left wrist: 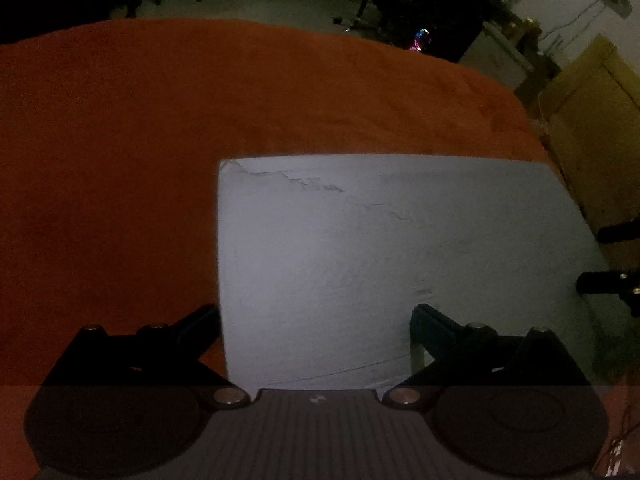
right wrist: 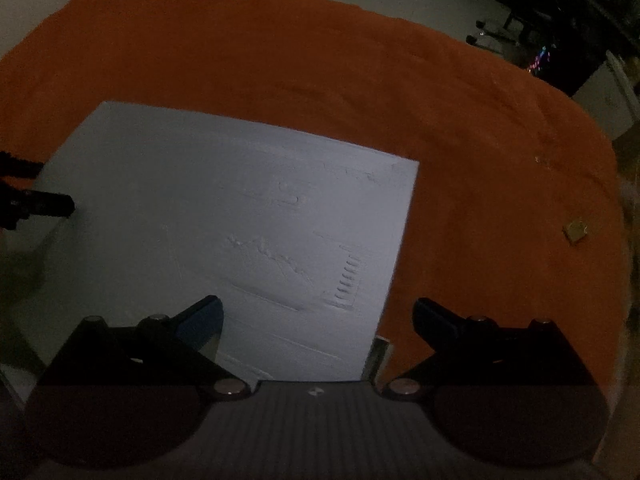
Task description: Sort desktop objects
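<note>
A flat white foam board (left wrist: pixel 360 248) lies on the orange cloth (left wrist: pixel 120 140); it also shows in the right wrist view (right wrist: pixel 240 216), dented and scratched. My left gripper (left wrist: pixel 316 320) is open, its fingers wide apart over the board's left near part. My right gripper (right wrist: pixel 318 312) is open over the board's right near corner. The right gripper's fingers (left wrist: pixel 608 284) show at the right edge of the left wrist view. The left gripper's fingers (right wrist: pixel 40 204) show at the left edge of the right wrist view.
A small yellowish object (right wrist: pixel 576 232) lies on the cloth (right wrist: pixel 480 160) to the right of the board. A cardboard box (left wrist: pixel 592 128) stands beyond the table's right edge. The room behind is dark, with chairs and desks.
</note>
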### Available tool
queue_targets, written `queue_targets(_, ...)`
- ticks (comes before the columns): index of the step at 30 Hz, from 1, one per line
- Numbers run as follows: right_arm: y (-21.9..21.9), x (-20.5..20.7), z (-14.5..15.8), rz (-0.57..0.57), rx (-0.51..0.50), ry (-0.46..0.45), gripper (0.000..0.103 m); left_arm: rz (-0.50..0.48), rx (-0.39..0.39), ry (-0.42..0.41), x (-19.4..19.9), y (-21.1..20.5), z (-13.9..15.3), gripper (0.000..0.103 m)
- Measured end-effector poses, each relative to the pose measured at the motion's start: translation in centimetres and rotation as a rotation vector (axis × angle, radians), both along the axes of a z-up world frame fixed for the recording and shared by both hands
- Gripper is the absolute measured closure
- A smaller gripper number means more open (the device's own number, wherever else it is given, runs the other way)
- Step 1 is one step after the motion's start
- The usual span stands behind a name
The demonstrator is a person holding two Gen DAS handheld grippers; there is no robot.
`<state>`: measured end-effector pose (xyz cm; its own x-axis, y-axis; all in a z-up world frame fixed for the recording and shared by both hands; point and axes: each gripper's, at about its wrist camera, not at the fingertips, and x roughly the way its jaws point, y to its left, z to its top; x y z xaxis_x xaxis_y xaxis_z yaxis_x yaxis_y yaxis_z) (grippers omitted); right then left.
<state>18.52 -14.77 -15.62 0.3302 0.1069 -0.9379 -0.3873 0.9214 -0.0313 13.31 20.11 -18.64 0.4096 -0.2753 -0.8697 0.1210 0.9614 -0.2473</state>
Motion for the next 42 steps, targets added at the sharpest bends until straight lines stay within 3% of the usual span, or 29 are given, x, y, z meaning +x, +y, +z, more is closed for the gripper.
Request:
queue_targets(4, -1.1, 0.7, -1.3, -0.067, 0.131, 0.071, 0.000, -0.007, -0.008, 0.004, -0.3, -0.2, 0.0, 0.000)
queue_targets(8, -1.9, 0.3, -1.9, -0.120, 0.178, 0.044, 0.000, 0.016, 0.005, 0.020, -1.2, -0.4, 1.0, 0.000)
queue_targets(12, -2.7, 0.3, -1.6, -0.161, 0.220, 0.090, 0.000, 0.041, 0.028, 0.053, -1.9, -1.1, 2.3, 0.000)
queue_targets(15, -3.1, 0.2, -0.7, -0.161, 0.221, 0.072, 0.000, 0.026, 0.065, 0.007, -2.8, -2.1, 4.1, 0.000)
queue_targets(24, -4.2, -1.4, -0.2, -0.175, 0.228, 0.063, 0.000, 0.002, 0.149, -0.018, -4.1, -4.6, 7.5, 0.000)
queue_targets(34, -4.2, -0.7, 0.5, -0.200, 0.217, 0.097, 0.000, 0.053, 0.153, 0.055, -4.0, -5.2, 10.2, 0.000)
queue_targets(42, -4.3, 0.0, 1.9, -0.184, 0.211, 0.059, 0.000, 0.078, 0.117, 0.080, -3.8, -4.6, 12.1, 0.000)
